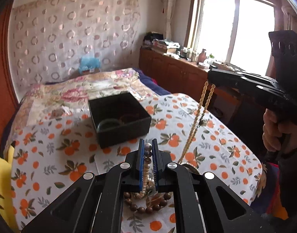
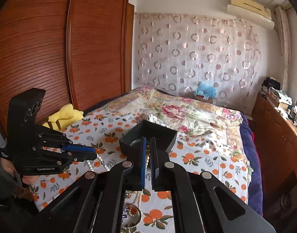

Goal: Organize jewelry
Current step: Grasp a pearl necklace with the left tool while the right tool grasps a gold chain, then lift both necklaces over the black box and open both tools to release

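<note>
Two tongs: left tongs (image 1: 148, 151) grip a pearl strand (image 1: 148, 153), right tongs (image 2: 148, 151) an amber necklace (image 1: 195, 120); one black box (image 1: 119, 116) sits mid-frame beyond.

Count log, bed surface, both wrist views.

Grippers: 2, the left gripper (image 1: 148, 151) and the right gripper (image 2: 148, 155).

Black box (image 1: 119, 116): 1, at 11 o'clock from the left gripper.

Green bangle (image 1: 107, 125): 1, inside the box.

Bead strands distinguishable: 4, namely the amber strand (image 1: 195, 120) at 2 o'clock, the grey-bead strand (image 1: 148, 153), the brown wooden bracelet (image 1: 146, 203) at 6 o'clock, and the pearl strand (image 2: 147, 160).

Remaining tangled pieces: count indeterminate.

Yellow plush (image 2: 66, 115): 1.
</note>
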`<state>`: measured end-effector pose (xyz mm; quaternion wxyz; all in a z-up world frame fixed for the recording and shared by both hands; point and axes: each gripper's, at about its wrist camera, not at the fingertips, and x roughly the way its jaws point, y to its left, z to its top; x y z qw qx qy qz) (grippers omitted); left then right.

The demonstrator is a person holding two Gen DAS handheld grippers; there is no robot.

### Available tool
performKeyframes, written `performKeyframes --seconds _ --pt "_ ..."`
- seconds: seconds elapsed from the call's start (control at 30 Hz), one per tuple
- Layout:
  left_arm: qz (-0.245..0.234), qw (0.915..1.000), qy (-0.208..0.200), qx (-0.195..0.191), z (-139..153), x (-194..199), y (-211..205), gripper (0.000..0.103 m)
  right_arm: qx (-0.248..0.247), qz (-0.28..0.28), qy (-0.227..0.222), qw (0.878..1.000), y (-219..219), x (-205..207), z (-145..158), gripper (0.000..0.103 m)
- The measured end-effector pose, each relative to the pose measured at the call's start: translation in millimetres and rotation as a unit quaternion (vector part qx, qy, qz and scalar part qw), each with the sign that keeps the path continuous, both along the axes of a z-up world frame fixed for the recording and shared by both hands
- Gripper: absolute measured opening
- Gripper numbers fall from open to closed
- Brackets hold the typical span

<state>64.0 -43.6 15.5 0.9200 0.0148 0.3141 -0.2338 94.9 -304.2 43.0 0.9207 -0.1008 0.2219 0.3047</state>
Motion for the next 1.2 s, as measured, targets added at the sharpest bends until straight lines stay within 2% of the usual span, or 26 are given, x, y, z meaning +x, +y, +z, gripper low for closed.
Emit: performKeyframes --seconds 0.43,0.97,1.2 --pt "0.004 0.9985 -0.055 0.001 57.4 -0.9 0.3 0.007 0.01 -0.008 -0.036 0.999 -4.9 2.0 43.0 0.005" --pt "0.028 0.9951 -0.094 0.009 106.1 22.7 1.8 0.007 0.009 -0.023 -0.04 0.999 -2.3 27.6 54.2 0.005" --pt "0.04 0.9933 -0.108 0.015 126.7 48.1 3.7 0.007 0.014 -0.021 -0.042 0.999 4.2 47.8 60.7 0.005"
